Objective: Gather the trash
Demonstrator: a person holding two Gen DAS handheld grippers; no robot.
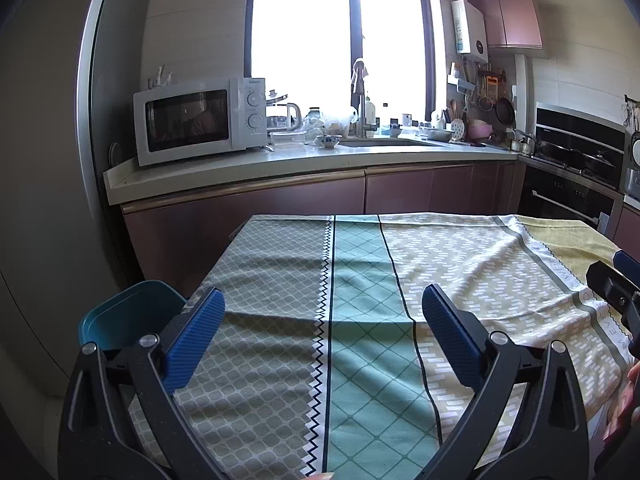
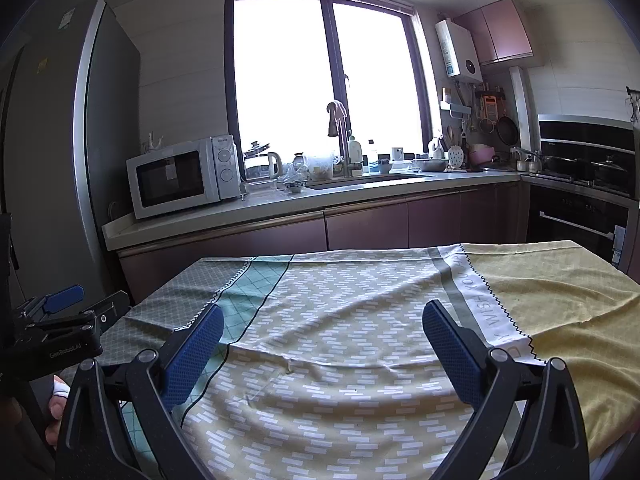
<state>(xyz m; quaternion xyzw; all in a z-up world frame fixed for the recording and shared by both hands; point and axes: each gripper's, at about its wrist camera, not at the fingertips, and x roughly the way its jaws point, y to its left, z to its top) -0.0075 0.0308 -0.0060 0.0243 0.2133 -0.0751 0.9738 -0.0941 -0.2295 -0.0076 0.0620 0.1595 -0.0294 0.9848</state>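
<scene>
A teal bin (image 1: 132, 316) stands below the table's left edge, open side up, partly hidden by my left finger. My left gripper (image 1: 323, 296) hovers open over the patterned tablecloth (image 1: 360, 280) with nothing between its blue pads; its body also shows at the left edge of the right wrist view (image 2: 60, 320). My right gripper (image 2: 324, 312) is open over the same tablecloth (image 2: 340, 380), empty too, and part of it shows in the left wrist view (image 1: 616, 284). I see no loose trash on the cloth in either view.
Behind the table runs a kitchen counter (image 1: 280, 160) with a white microwave (image 1: 200, 120), a sink and dishes under a bright window. A tall fridge (image 1: 48, 140) stands at the left, an oven (image 1: 572, 200) at the right. A hand (image 2: 56, 404) holds the left gripper.
</scene>
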